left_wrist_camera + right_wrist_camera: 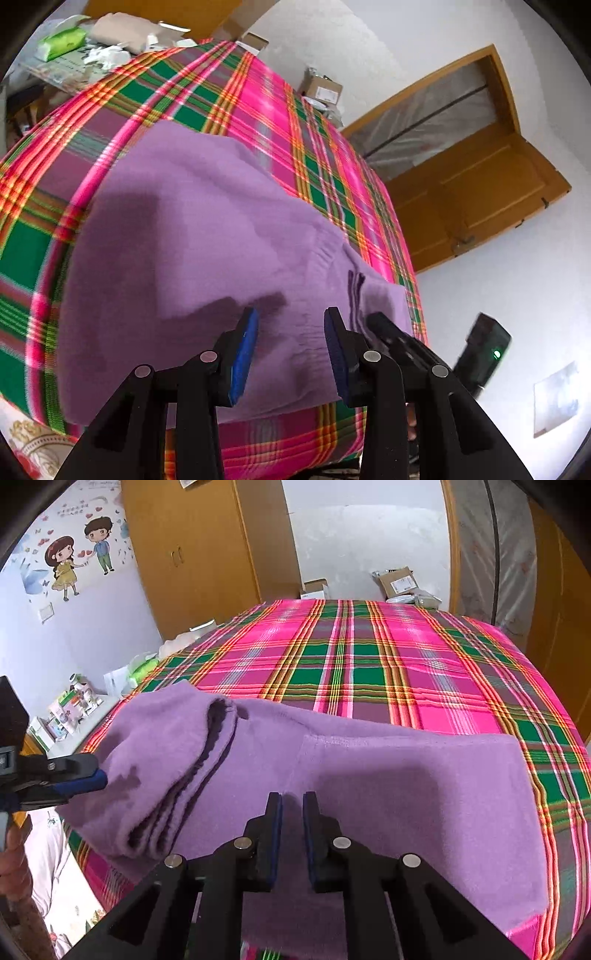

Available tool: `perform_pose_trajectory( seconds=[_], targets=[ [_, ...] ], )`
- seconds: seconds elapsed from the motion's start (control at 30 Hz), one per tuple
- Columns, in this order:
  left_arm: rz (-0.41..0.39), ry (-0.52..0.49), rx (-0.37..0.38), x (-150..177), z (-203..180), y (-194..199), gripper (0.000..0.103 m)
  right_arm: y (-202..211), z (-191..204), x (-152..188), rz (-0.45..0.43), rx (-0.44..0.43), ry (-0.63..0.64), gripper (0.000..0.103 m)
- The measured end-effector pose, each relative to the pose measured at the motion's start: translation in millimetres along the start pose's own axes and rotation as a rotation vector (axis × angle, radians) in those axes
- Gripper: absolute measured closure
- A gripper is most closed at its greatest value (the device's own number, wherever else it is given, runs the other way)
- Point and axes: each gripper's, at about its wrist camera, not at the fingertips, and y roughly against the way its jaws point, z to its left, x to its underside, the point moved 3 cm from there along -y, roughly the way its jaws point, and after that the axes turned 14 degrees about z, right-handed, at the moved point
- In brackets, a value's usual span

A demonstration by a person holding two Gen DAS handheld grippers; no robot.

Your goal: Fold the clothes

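Left gripper (291,317): two blue-padded fingers spread wide over the near edge of the garment, nothing between them. In the right wrist view the same gripper (99,777) enters from the left, its tips at the folded end of the garment; whether they touch the cloth cannot be told.

Right gripper (292,799): two fingers set to a narrow gap, poised over the near middle of the garment. Whether cloth is pinched in the gap cannot be told. In the left wrist view it (380,321) shows as a dark shape just right of the left gripper, at the garment's near edge.

Garment count: one purple knit garment (369,768), lying flat along the near side of the bed. Its left end is doubled over into a stack of several layers, edges visible (207,753); right part is a single flat spread.

Bed cover: one pink, green and purple plaid sheet (369,657).

Beyond: two cardboard boxes (400,579) on the floor past the bed's far edge, one wooden wardrobe (199,546), one wall sticker with two cartoon figures (79,554).
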Motion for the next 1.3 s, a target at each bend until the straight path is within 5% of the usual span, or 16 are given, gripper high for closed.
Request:
perform_pose_trajectory(
  seconds=[0.57, 0.9, 1.3],
  targets=[
    [-0.054, 0.058, -0.001, 8, 34, 28, 0.065, 3, 18, 20, -0.005, 0.065, 0.015, 0.09],
    [-0.073, 0.115, -0.009, 30, 70, 52, 0.065, 27, 69, 12, -0.114, -0.033, 0.128, 0.09],
    [-0.091, 0.179, -0.004, 50, 96, 66, 0.065, -9, 133, 14, -0.036, -0.085, 0.282, 0.09]
  ],
)
